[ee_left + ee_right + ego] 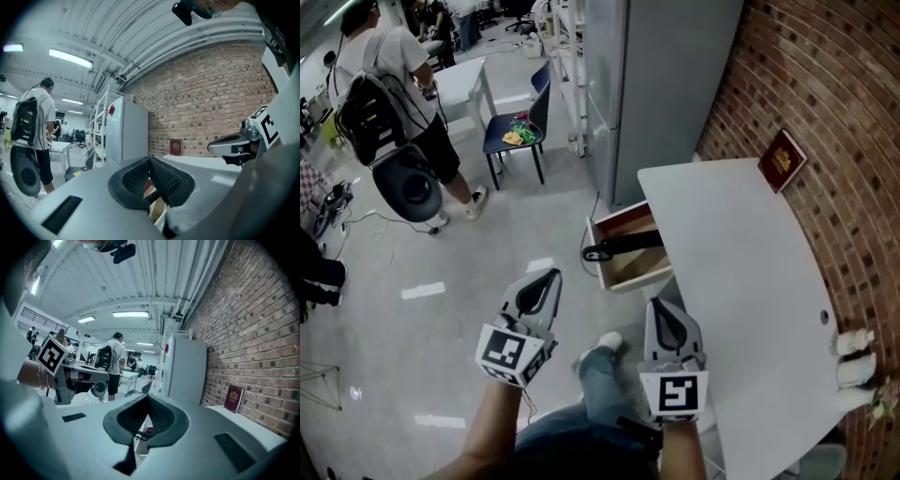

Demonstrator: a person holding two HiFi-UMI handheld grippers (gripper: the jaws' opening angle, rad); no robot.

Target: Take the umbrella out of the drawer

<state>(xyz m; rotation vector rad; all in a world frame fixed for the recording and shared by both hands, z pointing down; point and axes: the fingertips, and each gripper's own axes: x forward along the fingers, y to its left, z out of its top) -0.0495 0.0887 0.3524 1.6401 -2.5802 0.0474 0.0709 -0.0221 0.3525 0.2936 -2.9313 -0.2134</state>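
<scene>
Left tool (546,277): jaws together, empty, well short of the drawer.
Right tool (662,306): jaws together, empty, beside the bench (741,281) edge.
Umbrella (623,246): black, lying in the open drawer (630,274), one end at its front edge.

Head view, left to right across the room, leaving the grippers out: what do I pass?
In order: person wearing a black backpack → dark blue chair → black folded umbrella lying in the open wooden drawer → dark red book leaning on the brick wall.
</scene>
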